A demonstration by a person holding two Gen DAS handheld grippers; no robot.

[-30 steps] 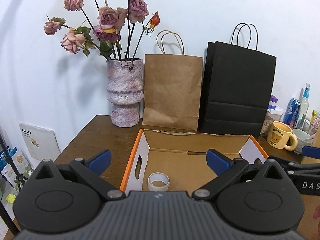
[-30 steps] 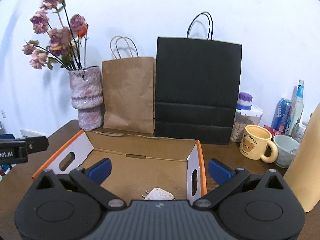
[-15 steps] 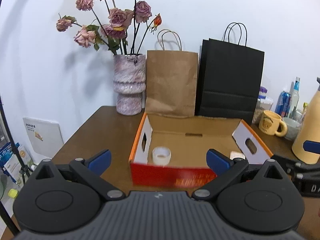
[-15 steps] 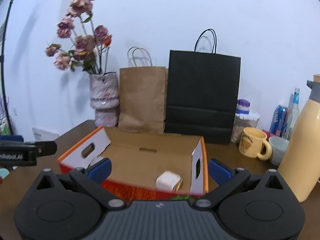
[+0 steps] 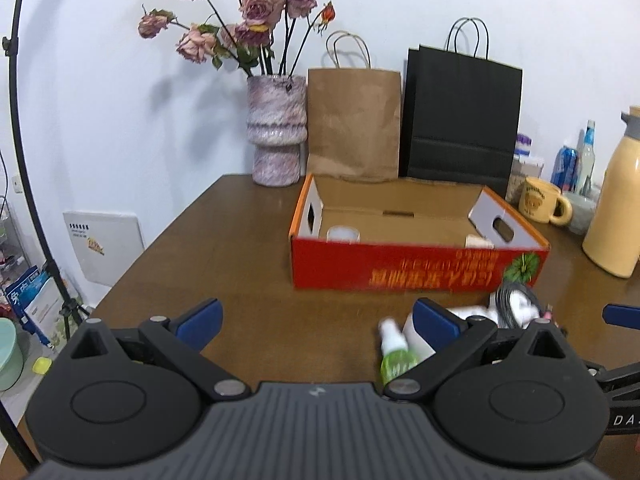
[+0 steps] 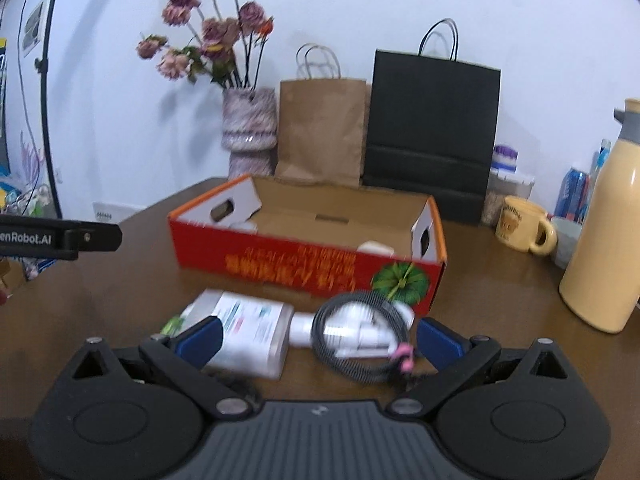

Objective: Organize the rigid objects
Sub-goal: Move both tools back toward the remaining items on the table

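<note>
An open red cardboard box (image 5: 416,270) (image 6: 304,266) sits mid-table; inside lie a tape roll (image 5: 343,233) at its left end and a white charger (image 6: 374,247) at its right. In front of the box lie a white bottle with a printed label (image 6: 252,330), a coiled grey cable (image 6: 362,334) over white pieces, and a small green spray bottle (image 5: 394,356). My left gripper (image 5: 316,320) is open over bare table, left of the spray bottle. My right gripper (image 6: 318,338) is open just above the white bottle and cable, holding nothing.
Along the back wall stand a vase of dried roses (image 5: 276,128), a brown paper bag (image 5: 354,124) and a black bag (image 5: 460,116). A yellow mug (image 6: 520,224), cans, a bowl and a tall cream thermos (image 6: 604,232) crowd the right side. A light stand (image 5: 24,160) rises at left.
Both grippers have pulled back from over the box toward the table's front edge. The box's red front and the items lying before it have come into view.
</note>
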